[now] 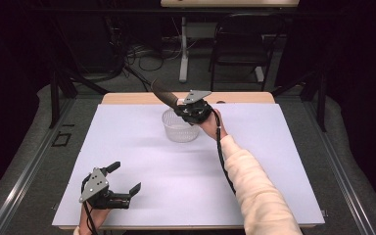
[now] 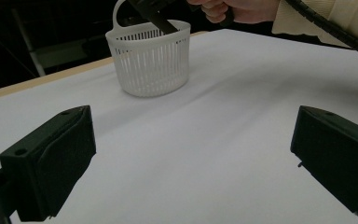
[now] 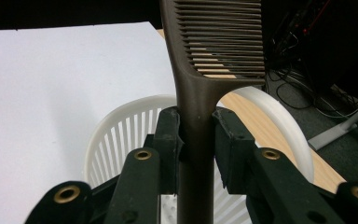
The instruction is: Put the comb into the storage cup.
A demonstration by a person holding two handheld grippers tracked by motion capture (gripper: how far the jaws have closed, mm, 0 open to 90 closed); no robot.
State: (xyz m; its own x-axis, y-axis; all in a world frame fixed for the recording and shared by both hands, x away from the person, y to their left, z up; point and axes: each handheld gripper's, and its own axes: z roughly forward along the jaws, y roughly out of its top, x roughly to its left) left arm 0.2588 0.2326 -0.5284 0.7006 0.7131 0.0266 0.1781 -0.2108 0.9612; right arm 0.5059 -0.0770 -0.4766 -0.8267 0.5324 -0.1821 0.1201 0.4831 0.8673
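Comb [image 3: 193, 88]: dark brown plastic, narrow straight handle widening into a flat head with a row of fine parallel teeth along one side. In the high view the comb [image 1: 164, 93] runs on a slant, toothed head up and toward the far left corner of the desk, handle end down toward the basket.

Right gripper [image 1: 185, 108]: jaws pressed together on the comb handle, one pad on each side, just below the point where the teeth begin. The handle passes between the jaws and continues below them. The head stands clear above the jaw tips.

Basket [image 1: 179, 126]: white, round, slotted wall, with a hoop handle [image 3: 279, 121]. It stands on the white desk [image 1: 142, 147] near the middle of the far edge. The comb and right gripper are held directly above the basket opening; whether the handle tip touches the basket, cannot tell.

Left gripper [image 1: 123, 180]: near the near left corner of the desk, jaws spread wide, nothing between them, well apart from the basket.
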